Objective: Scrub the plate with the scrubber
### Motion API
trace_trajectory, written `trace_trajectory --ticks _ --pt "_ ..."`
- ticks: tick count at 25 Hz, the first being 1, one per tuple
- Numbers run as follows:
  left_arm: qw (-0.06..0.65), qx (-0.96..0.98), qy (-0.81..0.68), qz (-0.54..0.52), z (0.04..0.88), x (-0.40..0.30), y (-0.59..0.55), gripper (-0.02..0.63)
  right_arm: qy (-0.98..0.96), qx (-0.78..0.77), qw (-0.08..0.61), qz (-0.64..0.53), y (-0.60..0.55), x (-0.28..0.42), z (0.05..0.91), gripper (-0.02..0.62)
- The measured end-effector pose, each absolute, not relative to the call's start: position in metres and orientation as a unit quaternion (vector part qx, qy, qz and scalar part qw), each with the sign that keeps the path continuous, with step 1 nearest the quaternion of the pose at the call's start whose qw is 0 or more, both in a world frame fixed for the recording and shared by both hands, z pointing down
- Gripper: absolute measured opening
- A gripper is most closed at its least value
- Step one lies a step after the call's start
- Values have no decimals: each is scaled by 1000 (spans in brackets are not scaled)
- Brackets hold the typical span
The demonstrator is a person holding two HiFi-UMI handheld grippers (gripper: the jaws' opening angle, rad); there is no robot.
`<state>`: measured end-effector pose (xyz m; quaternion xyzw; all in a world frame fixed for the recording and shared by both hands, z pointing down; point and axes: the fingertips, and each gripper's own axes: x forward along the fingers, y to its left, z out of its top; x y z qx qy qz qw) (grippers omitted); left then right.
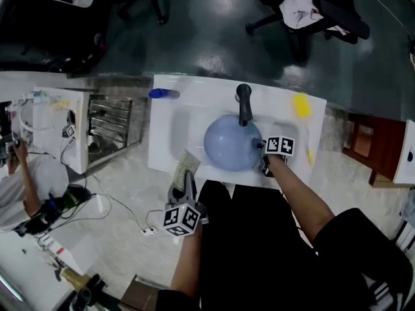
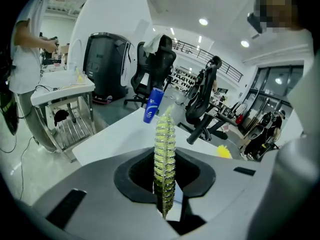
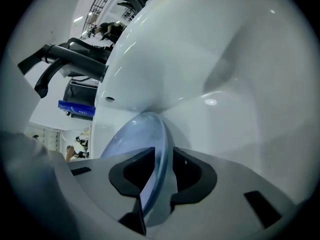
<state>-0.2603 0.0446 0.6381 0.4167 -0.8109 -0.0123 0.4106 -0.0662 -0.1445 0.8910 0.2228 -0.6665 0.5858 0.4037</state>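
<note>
Now, your right gripper (image 3: 162,155) pinches the plate (image 3: 132,134) only by its rim, edge-on between its jaws over the sink (image 3: 225,59), so pressing with the scrubber (image 2: 165,134) clamped in your left gripper (image 2: 165,160) could twist it loose.

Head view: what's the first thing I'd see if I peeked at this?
Probably the big pale blue plate, sitting in the white sink just below the black tap, with the right gripper pinching its rim. Next you'd spot the yellow-green scrubber, clamped in the left gripper by the sink's near left corner.
</note>
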Motion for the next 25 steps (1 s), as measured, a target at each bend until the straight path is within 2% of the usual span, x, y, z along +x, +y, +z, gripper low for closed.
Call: trace_trajectory --ticks 3,5,11,19,25 --pt "410 417 -811 -9 637 -262 45 60 -658 220 404 597 -140 -70 894 72" --pt "410 419 -810 -9 638 -262 45 60 -650 214 399 610 -135 -72 896 72" --pt "409 428 -806 0 638 -264 46 60 -650 208 350 642 -138 -86 881 26" --pt "397 490 -776 18 638 -275 38 60 -690 230 297 619 -148 -93 839 20" --pt "398 599 -693 50 635 -271 22 60 -713 266 261 593 -130 -94 792 20"
